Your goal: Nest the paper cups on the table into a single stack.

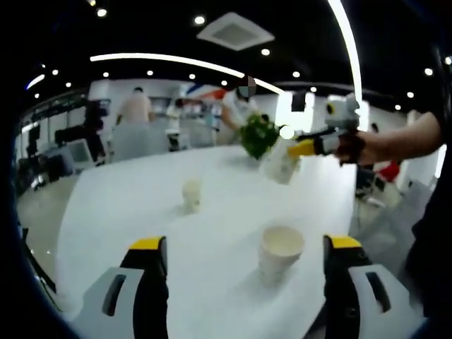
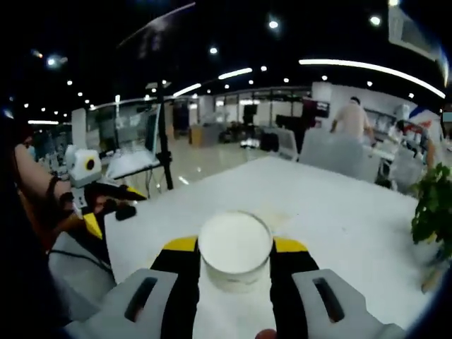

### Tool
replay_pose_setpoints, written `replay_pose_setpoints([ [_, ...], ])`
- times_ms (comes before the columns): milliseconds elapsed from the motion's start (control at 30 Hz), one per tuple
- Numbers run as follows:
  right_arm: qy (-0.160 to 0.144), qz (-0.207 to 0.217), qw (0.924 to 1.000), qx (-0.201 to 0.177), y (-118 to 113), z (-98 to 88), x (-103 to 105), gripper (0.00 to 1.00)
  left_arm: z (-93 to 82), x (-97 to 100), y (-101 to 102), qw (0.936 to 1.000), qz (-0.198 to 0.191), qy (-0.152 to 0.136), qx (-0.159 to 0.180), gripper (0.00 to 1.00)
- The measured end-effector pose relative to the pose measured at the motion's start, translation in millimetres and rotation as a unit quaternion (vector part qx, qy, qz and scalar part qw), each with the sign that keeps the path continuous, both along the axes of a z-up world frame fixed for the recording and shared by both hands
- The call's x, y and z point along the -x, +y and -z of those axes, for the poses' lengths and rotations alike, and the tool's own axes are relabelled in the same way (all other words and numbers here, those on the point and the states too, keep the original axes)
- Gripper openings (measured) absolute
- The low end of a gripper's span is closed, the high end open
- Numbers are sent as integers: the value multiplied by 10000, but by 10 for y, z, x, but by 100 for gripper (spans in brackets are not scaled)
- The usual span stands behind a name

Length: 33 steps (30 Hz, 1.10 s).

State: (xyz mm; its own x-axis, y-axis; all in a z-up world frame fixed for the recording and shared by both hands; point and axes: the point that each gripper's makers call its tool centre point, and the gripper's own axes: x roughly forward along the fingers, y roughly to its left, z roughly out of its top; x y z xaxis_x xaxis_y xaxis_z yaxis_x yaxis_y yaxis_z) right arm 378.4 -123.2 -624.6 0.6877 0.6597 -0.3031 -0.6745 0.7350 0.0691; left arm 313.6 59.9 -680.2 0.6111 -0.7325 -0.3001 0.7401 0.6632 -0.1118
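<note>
Near cup (image 1: 280, 253): lower centre-right of the left gripper view, standing upright on the white table (image 1: 212, 176), mouth up, long axis vertical in the frame. Off-white paper, tapering toward the base, rolled rim, pale inside.

Far cup (image 1: 191, 193): centre of the left gripper view, beyond the near cup and to its left, well apart from it. Upright, mouth up; blurred, same pale off-white.

Held cup (image 2: 235, 251): lower centre of the right gripper view, open mouth facing the camera and slightly up, so its long axis runs away along the jaws. Plain white inside, rolled rim. In the left gripper view the same cup (image 1: 281, 164) sits upper right of centre, tilted off upright, lifted over the table's far part just beside a green plant (image 1: 258, 135).

Left gripper (image 1: 247, 272): jaws spread wide at the bottom of its view, yellow-tipped, one on each side of the near cup, not touching it.

Right gripper (image 2: 235, 263): jaws pinching the held cup from both sides, yellow tips against its wall. From the left gripper view it enters at the upper right, held by a person's hand (image 1: 367, 147).

Background: office hall with ceiling lights, people standing beyond the table.
</note>
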Motion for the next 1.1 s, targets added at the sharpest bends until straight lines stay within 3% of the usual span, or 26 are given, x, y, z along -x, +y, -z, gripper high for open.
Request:
replay_pose_setpoints([
  [67,27,64,9998,-200,4,-52,32,35,8,11,-7,10000,21,17,-16,88],
  [300,54,94,9996,-273,19,-13,172,35,43,58,-14,10000,68,37,-25,88],
  [433,101,183,9979,-610,19,-65,227,35,60,80,6,10000,60,43,-21,87],
  [567,59,109,9923,-1230,89,-190,269,35,77,93,38,10000,9,72,7,86],
  [967,240,103,9806,-1944,252,-239,328,35,-29,109,-38,9998,42,11,187,88],
  [1100,390,134,9730,-2270,293,-213,356,35,-37,145,-88,9997,135,3,182,89],
])
